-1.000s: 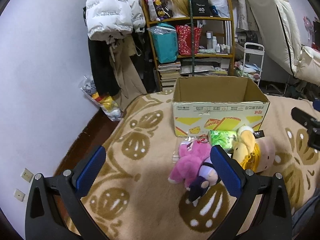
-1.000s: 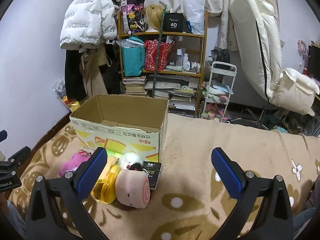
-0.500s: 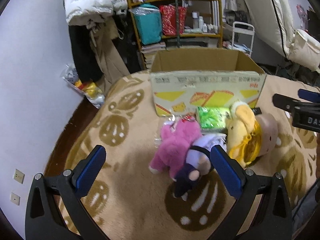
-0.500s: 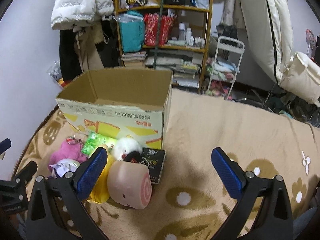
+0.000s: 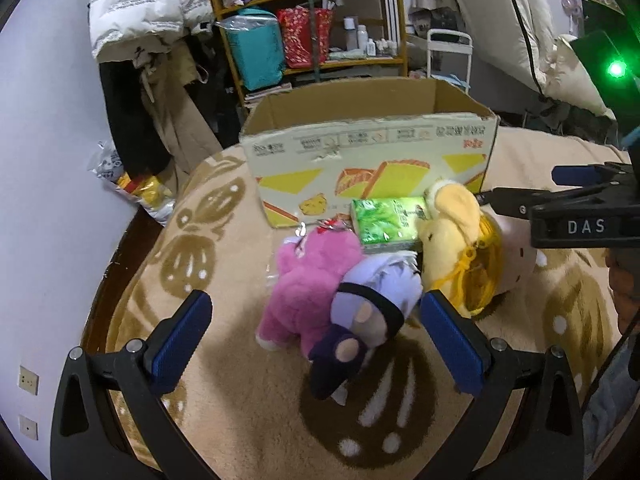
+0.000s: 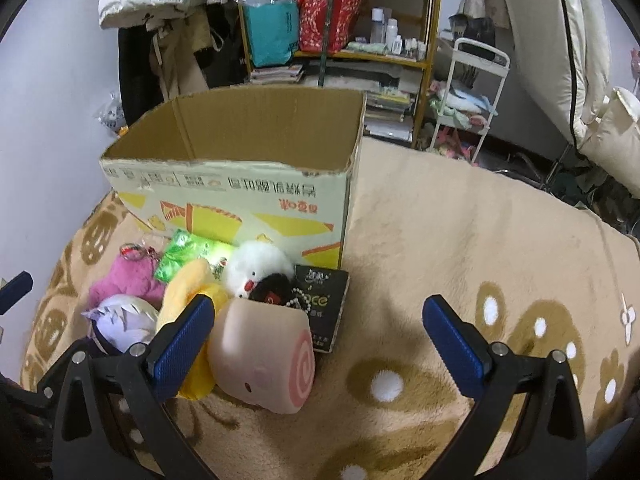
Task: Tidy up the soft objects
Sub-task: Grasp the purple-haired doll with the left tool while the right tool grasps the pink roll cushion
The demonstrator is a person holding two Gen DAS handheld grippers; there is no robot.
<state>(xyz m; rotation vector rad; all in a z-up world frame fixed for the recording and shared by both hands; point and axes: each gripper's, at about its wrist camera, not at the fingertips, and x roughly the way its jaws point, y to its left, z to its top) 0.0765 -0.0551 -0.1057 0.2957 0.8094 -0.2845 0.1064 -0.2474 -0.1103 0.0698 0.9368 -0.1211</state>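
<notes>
A beige plush blanket with brown flower and paw-like patterns (image 6: 460, 240) covers the surface, which looks like a bed. On it stands an open cardboard box printed with yellow shapes (image 6: 240, 196), and its visible inside looks bare. The soft things lie in a heap just in front of the box: a pink plush toy with a key ring (image 5: 308, 276), a doll with pale lilac hair and dark purple clothes (image 5: 368, 312) leaning on it, a yellow plush duck (image 5: 452, 232), a pink roll-cake-shaped cushion (image 6: 264, 360), a white and black fluffy toy (image 6: 260, 272), a shiny green packet (image 5: 388, 222) and a flat black box with pale lettering (image 6: 324, 308).

The left hand-held gripper (image 5: 316, 344) is spread wide, holding nothing, with the lilac-haired doll between its blue pads. The right hand-held gripper (image 6: 316, 344) is likewise released and bare, the pink cushion touching or just beside its left pad.

At 12 o'clock behind the box stands a wooden shelf crowded with bags, books and bottles (image 6: 340, 20). At 11 o'clock a white puffer jacket (image 5: 148, 0) hangs over dark coats by a pale lilac wall (image 5: 44, 140). At 1 o'clock are a white wire trolley (image 6: 472, 92) and a cream padded chair (image 6: 560, 40).
</notes>
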